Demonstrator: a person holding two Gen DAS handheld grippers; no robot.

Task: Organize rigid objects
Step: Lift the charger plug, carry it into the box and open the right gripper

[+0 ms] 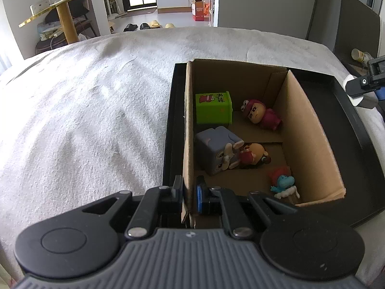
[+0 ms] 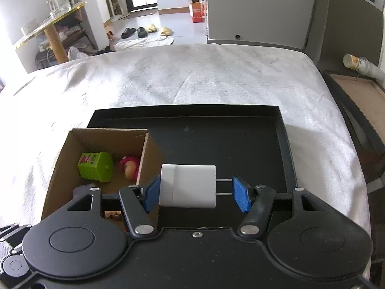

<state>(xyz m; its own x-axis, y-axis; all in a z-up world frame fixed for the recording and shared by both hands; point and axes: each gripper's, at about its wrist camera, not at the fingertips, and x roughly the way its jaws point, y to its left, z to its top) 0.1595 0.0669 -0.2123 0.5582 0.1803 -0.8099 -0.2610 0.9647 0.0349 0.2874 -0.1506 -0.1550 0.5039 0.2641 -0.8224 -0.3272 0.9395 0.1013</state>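
My left gripper (image 1: 190, 185) is shut on the near left wall of an open cardboard box (image 1: 189, 120) that stands in a black tray (image 1: 170, 120). Inside the box lie a green cube (image 1: 213, 108), a grey-blue cube (image 1: 216, 149), a pink-hooded figure (image 1: 261, 114), a red-and-tan figure (image 1: 252, 155) and a small blue figurine (image 1: 284, 183). My right gripper (image 2: 197, 192) holds a white charger (image 2: 190, 185) lengthwise above the tray (image 2: 216, 125): one blue pad presses its body, the other its prong tips. The box (image 2: 149, 154) is just left of it.
The tray lies on a bed with a white blanket (image 1: 84, 110). A bedside surface with a cup (image 2: 353, 61) is at the right. Beyond the bed are a round table (image 1: 62, 7), slippers on the floor (image 2: 146, 30) and an orange carton (image 1: 198, 9).
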